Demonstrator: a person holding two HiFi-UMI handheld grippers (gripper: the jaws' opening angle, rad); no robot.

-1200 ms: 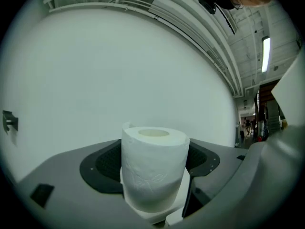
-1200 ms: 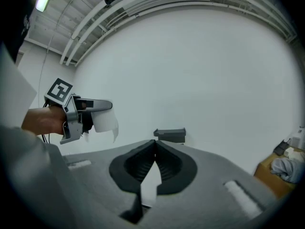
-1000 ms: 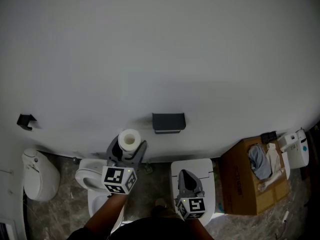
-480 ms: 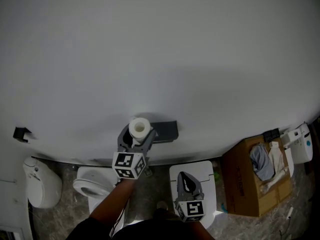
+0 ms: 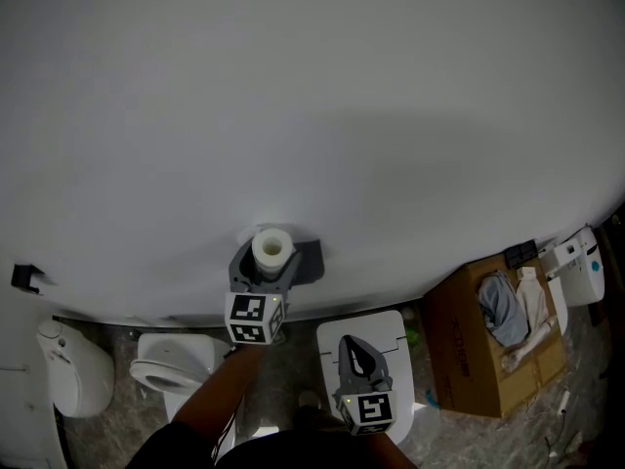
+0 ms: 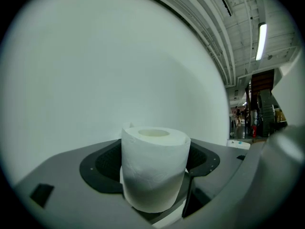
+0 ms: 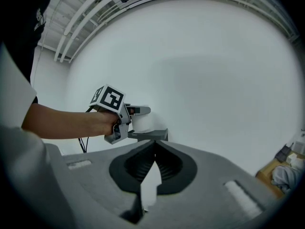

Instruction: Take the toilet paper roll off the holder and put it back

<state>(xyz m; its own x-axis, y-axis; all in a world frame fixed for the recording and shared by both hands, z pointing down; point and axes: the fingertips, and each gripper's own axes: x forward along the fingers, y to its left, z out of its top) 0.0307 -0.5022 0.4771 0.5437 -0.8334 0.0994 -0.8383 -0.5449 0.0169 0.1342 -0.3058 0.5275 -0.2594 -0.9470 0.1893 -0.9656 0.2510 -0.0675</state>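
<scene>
My left gripper (image 5: 272, 254) is shut on the white toilet paper roll (image 5: 272, 248), which stands upright between its jaws with the core hole up. In the left gripper view the roll (image 6: 155, 168) fills the gap between the dark pads, close to the white wall. The dark grey holder (image 5: 312, 262) on the wall shows just right of and behind the roll. From the right gripper view the roll (image 7: 142, 122) is right over the holder (image 7: 156, 135); whether they touch I cannot tell. My right gripper (image 5: 357, 357) hangs lower, shut and empty, its tips meeting (image 7: 154, 145).
A white toilet (image 5: 161, 374) and a white bin (image 5: 73, 364) stand at lower left. A white box (image 5: 393, 332) lies under the right gripper. A cardboard box (image 5: 459, 360) with cloths sits at right, beside a white device (image 5: 578, 262). A small black hook (image 5: 24, 277) sticks out of the wall.
The left gripper has carried the roll up and to the right, from over the toilet to the holder on the wall. The right gripper has stayed low and shut.
</scene>
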